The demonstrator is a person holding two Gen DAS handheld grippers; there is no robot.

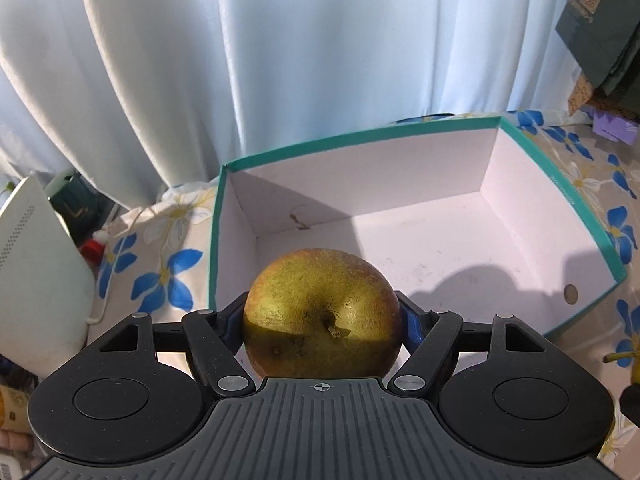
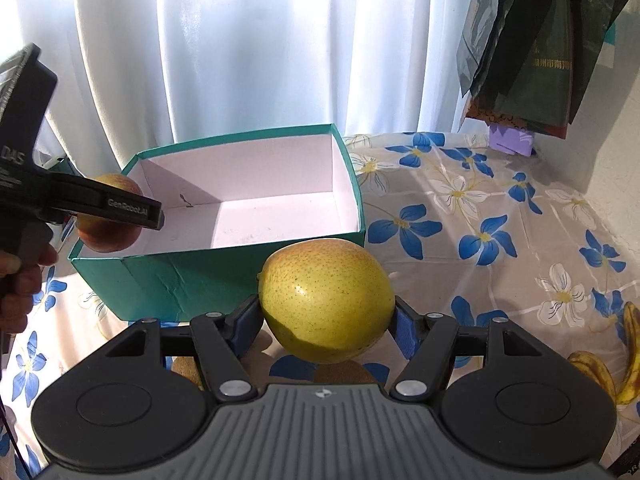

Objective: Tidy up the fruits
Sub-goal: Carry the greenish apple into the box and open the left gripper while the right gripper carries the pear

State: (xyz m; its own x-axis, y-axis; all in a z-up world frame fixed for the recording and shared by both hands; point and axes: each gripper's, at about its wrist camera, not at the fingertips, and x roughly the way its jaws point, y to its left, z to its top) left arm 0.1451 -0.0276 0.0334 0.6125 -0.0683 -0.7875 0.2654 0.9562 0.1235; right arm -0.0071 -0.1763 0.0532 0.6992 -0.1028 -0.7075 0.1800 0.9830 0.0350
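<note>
Box (image 2: 224, 280), teal outside and white inside, sits open-topped on a tablecloth (image 2: 500, 216) printed with blue and white flowers, in front of a white curtain (image 2: 240, 40). Its interior holds no fruit resting on the floor; only a small brown mark shows on the inner wall near the left corner, and shadows fall across the white bottom. Left gripper (image 1: 322, 320) pinches a brownish-green pear (image 1: 322, 312), stem end facing the camera, with both blue pads pressed against its sides. In the right wrist view this same pear (image 2: 110, 212) shows reddish and hangs over the box's near left corner, above the rim and not touching the floor. Right gripper (image 2: 326, 316) pinches a yellow-green speckled pear (image 2: 326, 300), pads against both sides, held above the tablecloth just in front of the box's near wall and outside it. Bananas (image 2: 612, 364), spotted brown, lie on the tablecloth at the right edge, well apart from the box. Brown rounded fruit shows partly beneath the right gripper; its kind cannot be told. A hand (image 2: 20, 284) grips the left gripper's handle at the left edge. Dark bags (image 2: 532, 52) hang at the upper right.
</note>
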